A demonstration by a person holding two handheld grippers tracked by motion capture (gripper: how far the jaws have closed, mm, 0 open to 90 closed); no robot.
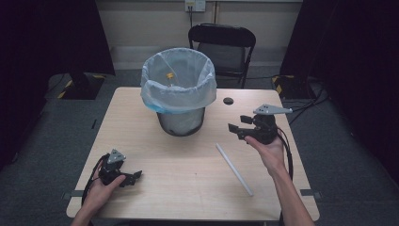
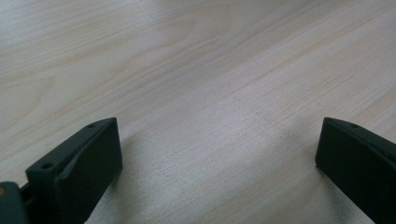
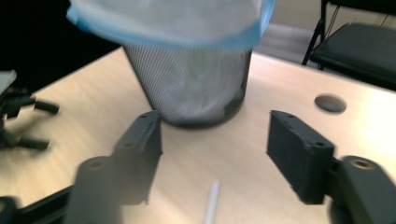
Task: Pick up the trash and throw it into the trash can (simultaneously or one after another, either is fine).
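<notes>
Table (image 1: 141, 122): bin (image 1: 179, 92) sits toward the far edge, middle. Straw (image 1: 234, 168) lies bare on the right half, slanting toward the near edge. Your right gripper (image 1: 239, 124) hovers beyond its far end, jaws apart, empty. Your left gripper (image 1: 132, 176) rests by the near-left corner, jaws spread, empty.

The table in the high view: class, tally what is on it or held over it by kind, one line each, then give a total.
Mesh waste bin lined with a plastic bag: 1
White straw: 1
Hand-held grippers, left gripper and right gripper, both with open, empty jaws: 2
Total: 4
</notes>
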